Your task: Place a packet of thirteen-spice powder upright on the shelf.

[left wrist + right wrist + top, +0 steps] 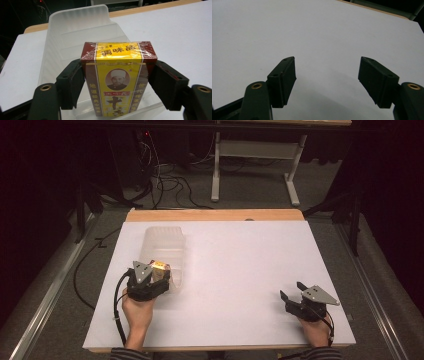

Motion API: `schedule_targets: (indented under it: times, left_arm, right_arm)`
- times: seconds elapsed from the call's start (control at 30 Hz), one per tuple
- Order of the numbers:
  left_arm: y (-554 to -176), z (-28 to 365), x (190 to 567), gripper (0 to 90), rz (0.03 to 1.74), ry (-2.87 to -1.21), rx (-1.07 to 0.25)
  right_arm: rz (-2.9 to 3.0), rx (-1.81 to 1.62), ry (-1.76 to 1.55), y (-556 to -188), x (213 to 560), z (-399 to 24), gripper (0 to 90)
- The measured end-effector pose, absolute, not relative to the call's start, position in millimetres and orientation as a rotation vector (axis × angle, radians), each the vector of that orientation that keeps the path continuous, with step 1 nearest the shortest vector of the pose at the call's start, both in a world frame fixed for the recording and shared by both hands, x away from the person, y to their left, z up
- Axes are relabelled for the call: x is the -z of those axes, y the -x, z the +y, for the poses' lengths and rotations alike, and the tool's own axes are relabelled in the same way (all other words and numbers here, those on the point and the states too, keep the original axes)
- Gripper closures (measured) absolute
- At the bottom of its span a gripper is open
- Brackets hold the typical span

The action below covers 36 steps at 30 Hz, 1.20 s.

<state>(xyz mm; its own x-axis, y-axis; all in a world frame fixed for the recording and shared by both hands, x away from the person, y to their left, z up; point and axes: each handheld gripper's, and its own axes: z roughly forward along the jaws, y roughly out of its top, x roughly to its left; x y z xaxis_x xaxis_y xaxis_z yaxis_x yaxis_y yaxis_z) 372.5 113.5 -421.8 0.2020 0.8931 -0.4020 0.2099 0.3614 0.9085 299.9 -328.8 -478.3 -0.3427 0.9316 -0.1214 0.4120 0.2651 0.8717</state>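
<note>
A yellow and dark red box [117, 82] with printed characters and a portrait stands upright at the near end of a translucent plastic container [80, 30]. My left gripper [116, 85] is open, one pad on each side of the box and right against its sides, the jaws as wide apart as the right gripper's. In the high view the left gripper [156, 270] is at the near end of the container [162, 247], with the box [159, 265] at its tips. My right gripper [291, 291] is open and holds nothing above the bare white table near the front right.
The white tabletop [240, 255] has a wooden strip [215, 215] along its far edge. Behind it on the floor are cables [170, 180] and a white table frame [255, 165].
</note>
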Motion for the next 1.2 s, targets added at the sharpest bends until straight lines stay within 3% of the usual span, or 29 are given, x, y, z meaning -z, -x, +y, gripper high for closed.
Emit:
schedule_targets:
  times: [1.2]
  left_arm:
    - [-346.6, 117.4, 396.6, 23.5, 1.237, -1.112, -0.674]
  right_arm:
    - [1.880, -1.015, -1.216, -299.7, 478.2, -329.0, 30.7]
